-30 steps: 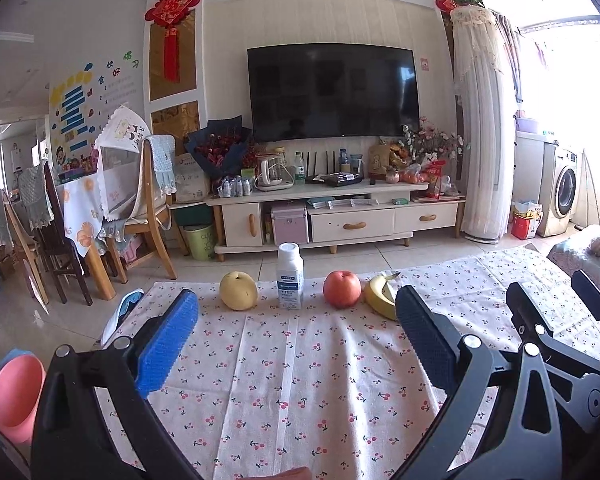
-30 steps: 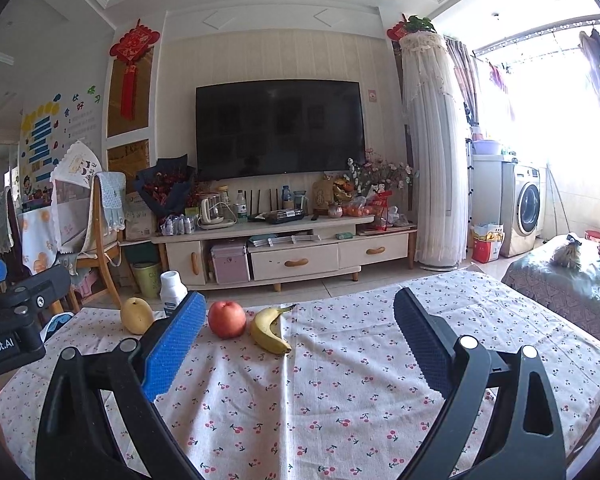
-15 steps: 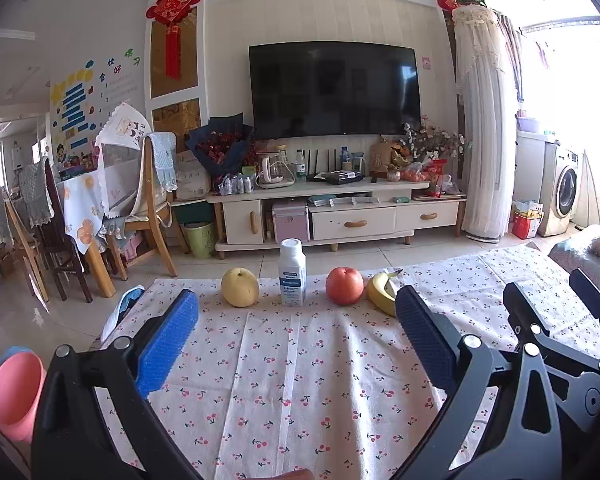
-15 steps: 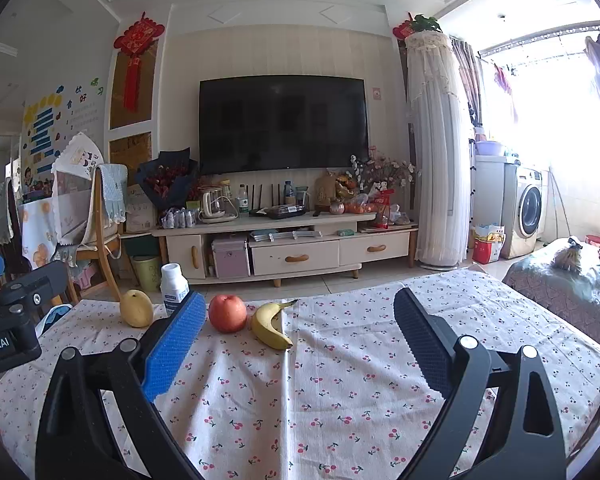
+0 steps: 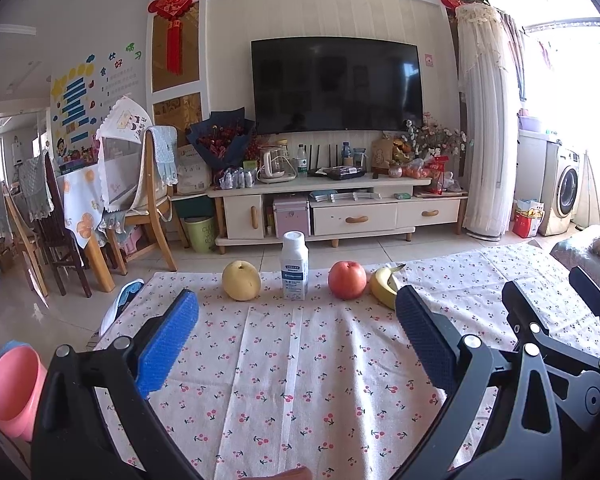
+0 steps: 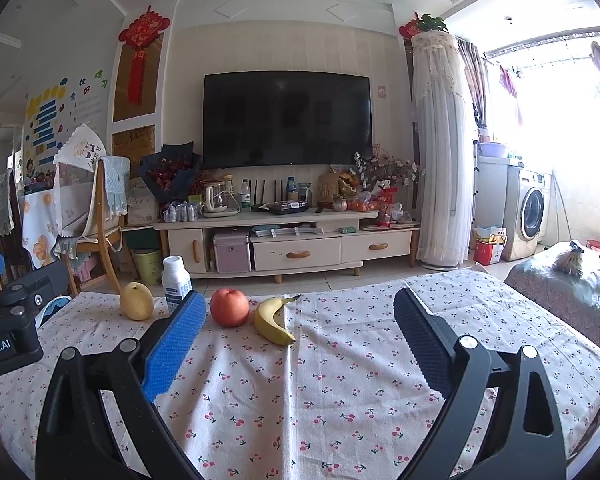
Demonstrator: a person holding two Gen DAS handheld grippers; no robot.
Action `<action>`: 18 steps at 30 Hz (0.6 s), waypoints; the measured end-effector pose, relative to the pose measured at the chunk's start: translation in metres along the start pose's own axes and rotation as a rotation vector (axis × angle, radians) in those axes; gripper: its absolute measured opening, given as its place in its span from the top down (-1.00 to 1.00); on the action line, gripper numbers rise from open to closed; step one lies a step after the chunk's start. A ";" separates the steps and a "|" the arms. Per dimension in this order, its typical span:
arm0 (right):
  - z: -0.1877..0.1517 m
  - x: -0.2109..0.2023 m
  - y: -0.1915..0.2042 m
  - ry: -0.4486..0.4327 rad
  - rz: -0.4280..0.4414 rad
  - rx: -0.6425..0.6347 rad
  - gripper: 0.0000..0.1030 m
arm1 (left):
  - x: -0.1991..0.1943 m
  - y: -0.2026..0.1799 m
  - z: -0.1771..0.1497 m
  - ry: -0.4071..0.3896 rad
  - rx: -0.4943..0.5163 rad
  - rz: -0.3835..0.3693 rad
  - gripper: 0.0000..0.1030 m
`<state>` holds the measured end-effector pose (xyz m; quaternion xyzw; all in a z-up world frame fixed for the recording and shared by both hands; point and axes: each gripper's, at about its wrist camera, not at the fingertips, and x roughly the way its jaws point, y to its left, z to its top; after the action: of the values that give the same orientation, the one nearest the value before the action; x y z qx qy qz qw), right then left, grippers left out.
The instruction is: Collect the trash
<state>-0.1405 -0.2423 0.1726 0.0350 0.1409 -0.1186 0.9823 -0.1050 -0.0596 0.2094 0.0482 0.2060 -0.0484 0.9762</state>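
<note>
A white plastic bottle (image 5: 295, 266) with a blue label stands upright at the far edge of the cherry-print tablecloth (image 5: 300, 368). It also shows in the right wrist view (image 6: 175, 283), partly behind my finger. My left gripper (image 5: 296, 340) is open and empty, well short of the bottle. My right gripper (image 6: 296, 344) is open and empty, to the right of the left one. A pink bin (image 5: 12, 390) sits low at the left edge of the table.
A yellow pear (image 5: 241, 281), a red apple (image 5: 347, 280) and a banana (image 5: 384, 288) lie in a row beside the bottle. Beyond the table are a TV cabinet (image 5: 340, 216), wooden chairs (image 5: 148, 208) and a green bin (image 5: 200, 234).
Both grippers have edged slightly forward and up; the row of objects sits a little lower and nearer in both views. Both stay open.
</note>
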 end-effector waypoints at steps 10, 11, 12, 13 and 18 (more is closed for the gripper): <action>-0.007 0.012 0.008 0.014 0.014 -0.031 -0.82 | 0.012 0.007 -0.010 0.018 -0.010 0.005 -0.92; -0.007 0.012 0.009 0.015 0.017 -0.035 -0.82 | 0.013 0.007 -0.010 0.018 -0.012 0.005 -0.92; -0.008 0.012 0.009 0.016 0.018 -0.037 -0.82 | 0.013 0.008 -0.010 0.020 -0.013 0.006 -0.92; -0.008 0.013 0.009 0.017 0.019 -0.040 -0.82 | 0.014 0.009 -0.011 0.021 -0.015 0.007 -0.92; -0.008 0.014 0.011 0.017 0.021 -0.043 -0.83 | 0.016 0.010 -0.013 0.027 -0.019 0.008 -0.92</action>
<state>-0.1267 -0.2344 0.1611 0.0163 0.1512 -0.1047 0.9828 -0.0941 -0.0491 0.1921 0.0405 0.2196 -0.0419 0.9738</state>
